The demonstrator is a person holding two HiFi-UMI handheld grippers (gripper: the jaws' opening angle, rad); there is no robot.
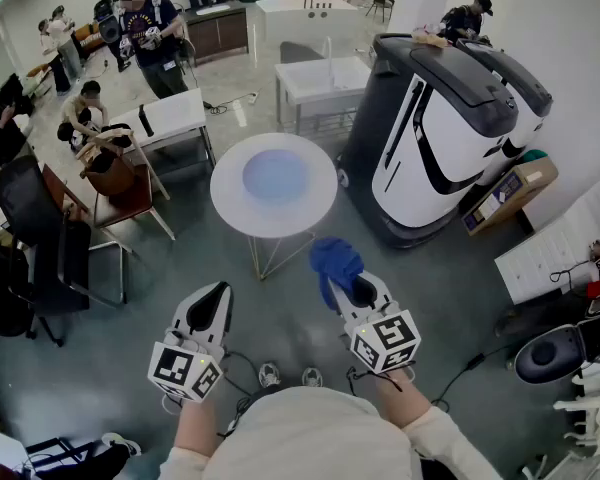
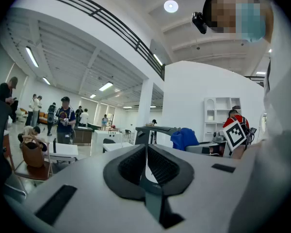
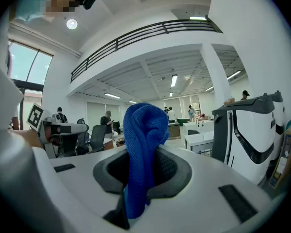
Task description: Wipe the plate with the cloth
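1 cloth [image 3: 141,144] in right gripper [image 1: 354,290], left gripper [image 2: 146,165] closed, plate [image 1: 276,177] ahead

A big open hall here, with a grey polished floor [image 1: 460,298] underfoot and a white wall [image 1: 580,58] on the right. In the middle of the head view stands a round white table [image 1: 228,213] on thin wire legs. Right of it looms a bulky white-and-black machine [image 1: 440,138], with a cardboard box [image 1: 505,193] just beside it. Farther back are white desks [image 1: 175,116] and a brown chair [image 1: 130,198], black office chairs [image 1: 40,258] at the left, and people [image 1: 145,28] standing and sitting. Overhead there are strip lights [image 2: 31,56], a dark mezzanine railing [image 3: 145,33] and a white column [image 2: 144,106]. Tall windows [image 3: 26,64] brighten one side, and far off is what may be white shelving [image 2: 218,110].
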